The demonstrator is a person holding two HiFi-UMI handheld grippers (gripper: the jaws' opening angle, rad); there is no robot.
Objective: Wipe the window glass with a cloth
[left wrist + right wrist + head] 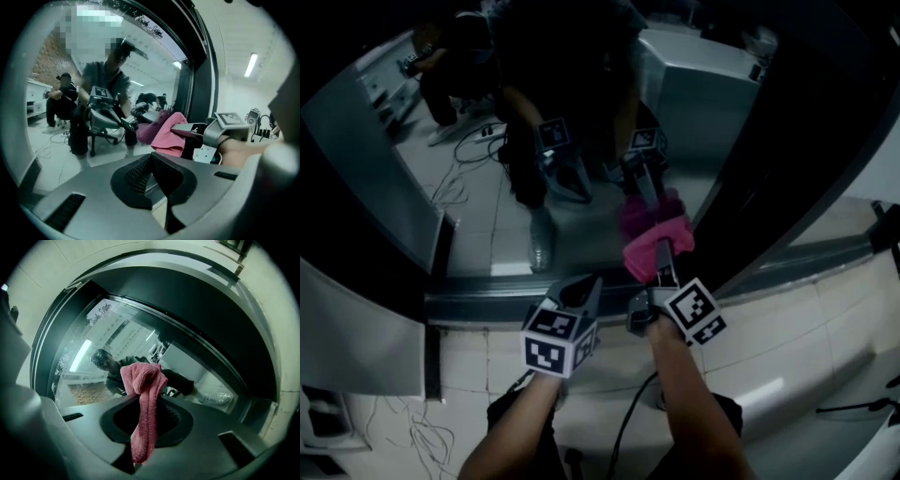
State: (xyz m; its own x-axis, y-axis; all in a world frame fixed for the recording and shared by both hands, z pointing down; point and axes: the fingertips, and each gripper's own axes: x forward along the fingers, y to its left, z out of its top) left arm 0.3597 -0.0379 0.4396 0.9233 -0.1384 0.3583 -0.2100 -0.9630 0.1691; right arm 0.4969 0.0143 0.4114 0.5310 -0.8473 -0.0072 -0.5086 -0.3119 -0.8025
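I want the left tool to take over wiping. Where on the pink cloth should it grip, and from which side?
Probably the bunched fold of the pink cloth that bulges past the right tool's tips, approached from its left: that side is free, while the tail sits between the right tool's jaws.

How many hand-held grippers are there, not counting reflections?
2. The left hand-held gripper, shut and empty, is low centre in the head view; the right hand-held gripper, beside it, is shut on the pink cloth. None seems hidden.
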